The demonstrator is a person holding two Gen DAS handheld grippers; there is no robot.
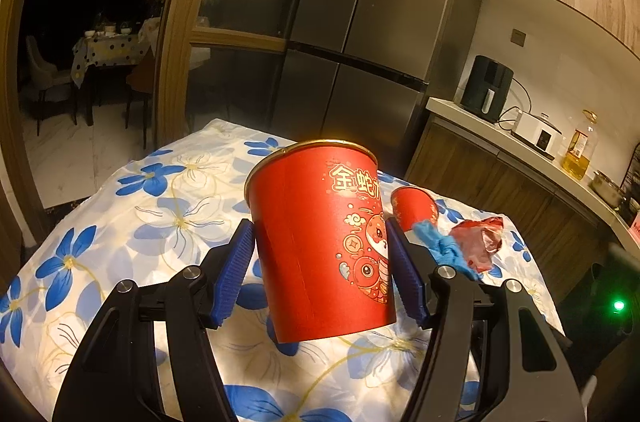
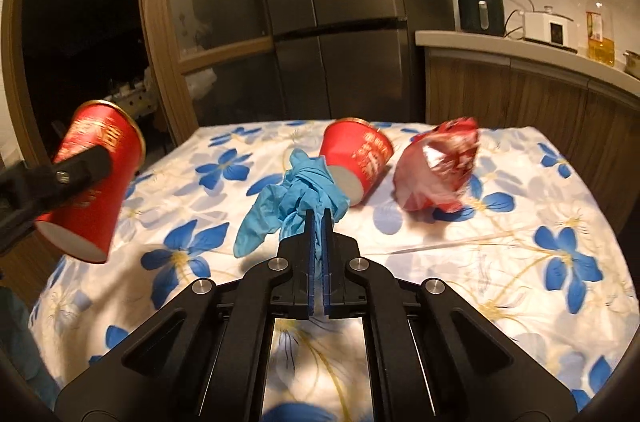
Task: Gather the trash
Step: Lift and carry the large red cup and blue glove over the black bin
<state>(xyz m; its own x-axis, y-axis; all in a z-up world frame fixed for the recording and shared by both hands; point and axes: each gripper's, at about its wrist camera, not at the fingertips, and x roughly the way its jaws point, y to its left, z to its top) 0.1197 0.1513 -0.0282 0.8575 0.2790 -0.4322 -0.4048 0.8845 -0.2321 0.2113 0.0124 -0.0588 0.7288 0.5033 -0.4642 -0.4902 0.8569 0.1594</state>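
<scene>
My left gripper (image 1: 322, 262) is shut on a red paper cup (image 1: 320, 238) with gold print and holds it tilted above the flowered tablecloth (image 1: 120, 222). The same cup shows at the left of the right wrist view (image 2: 92, 178). My right gripper (image 2: 319, 218) is shut on a crumpled blue glove (image 2: 292, 198), lifted off the cloth. It also shows in the left wrist view (image 1: 440, 246). A second red cup (image 2: 358, 158) lies on its side behind the glove. A crumpled red wrapper (image 2: 436, 166) sits to its right.
The table's cloth (image 2: 520, 262) drops off at every edge. A steel fridge (image 2: 340, 2) stands behind. A wooden counter (image 2: 520, 46) at the right carries a black appliance (image 2: 480, 2), a white cooker and an oil bottle (image 2: 599, 26). A dark doorway opens at the left.
</scene>
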